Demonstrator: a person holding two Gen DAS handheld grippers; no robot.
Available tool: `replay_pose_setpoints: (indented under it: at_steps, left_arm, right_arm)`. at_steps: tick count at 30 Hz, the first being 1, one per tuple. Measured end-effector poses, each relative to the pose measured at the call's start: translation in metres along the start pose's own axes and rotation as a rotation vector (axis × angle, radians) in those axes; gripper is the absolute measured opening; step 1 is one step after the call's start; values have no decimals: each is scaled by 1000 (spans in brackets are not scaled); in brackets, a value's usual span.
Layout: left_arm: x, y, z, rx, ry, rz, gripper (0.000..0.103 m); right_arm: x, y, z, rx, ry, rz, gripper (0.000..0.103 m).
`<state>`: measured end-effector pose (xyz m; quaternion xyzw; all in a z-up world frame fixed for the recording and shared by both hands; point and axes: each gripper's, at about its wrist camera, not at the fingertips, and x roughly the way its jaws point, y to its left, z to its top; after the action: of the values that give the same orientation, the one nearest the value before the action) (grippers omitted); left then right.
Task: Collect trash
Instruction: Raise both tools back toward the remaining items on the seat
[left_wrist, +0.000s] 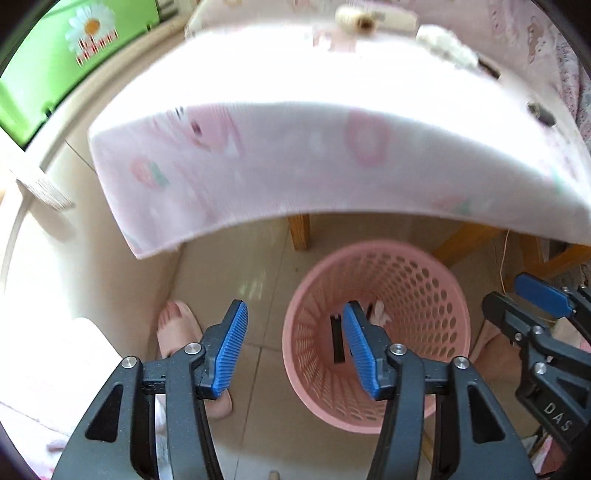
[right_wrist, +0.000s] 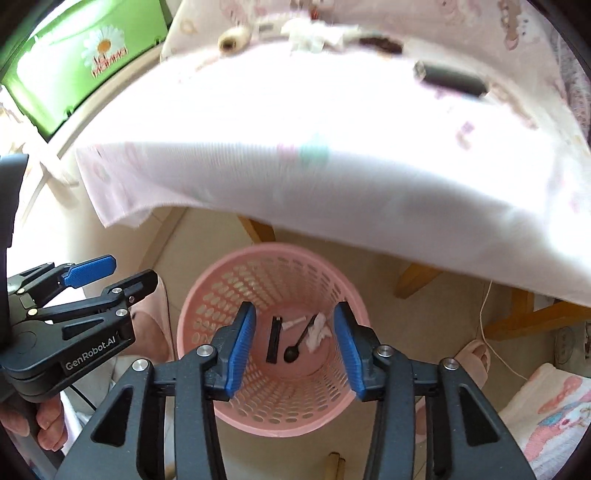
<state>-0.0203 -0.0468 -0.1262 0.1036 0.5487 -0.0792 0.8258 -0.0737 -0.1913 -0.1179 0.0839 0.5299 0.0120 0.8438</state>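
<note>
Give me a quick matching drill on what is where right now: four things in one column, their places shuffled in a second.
Things:
1. black spoon
2. dark cylinder
3. pink slipper
4. green box

Places:
A. on the tablecloth
B. on the floor tiles left of the basket
C. at the basket's bottom
D. beyond the table's far left corner

Pairs: 1-C, 2-A, 3-B, 4-D
</note>
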Motion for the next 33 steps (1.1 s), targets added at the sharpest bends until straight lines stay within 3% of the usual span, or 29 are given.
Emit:
replay_pose_setpoints:
  at_steps: [4,10,12,16,18,23,29,33]
  left_arm:
    - [-21,0,2,10,-91,24,65]
    - [-58,8,8,2,-216,48,86]
    - [-68,11,16,2,-236,50,90]
    - [-89,10,42,36,-259,45,92]
    - [-98,8,55,40,-281,54,93]
    - [-117,7,88,55,-356,53,99]
    - [-110,2,109,48,-381,17,102]
    - [-87,-3,105,41,-353,-3,102]
  right_arm:
    - [-23,1,3,-15,-65,-14,55]
    - [-69,4,14,-78,-166,15,63]
    - [-86,-1,22,-90,-207,8,72]
    - [-116,-12,45,-96,-287,-21,77]
    - [-125,-20,61,-107,-317,-37,85]
    - [-136,-48,91,-98,-366,-101,86]
    - [-132,-79,91,-42,-409,-145,86]
    - [-111,-92,86,15,-371,-162,86]
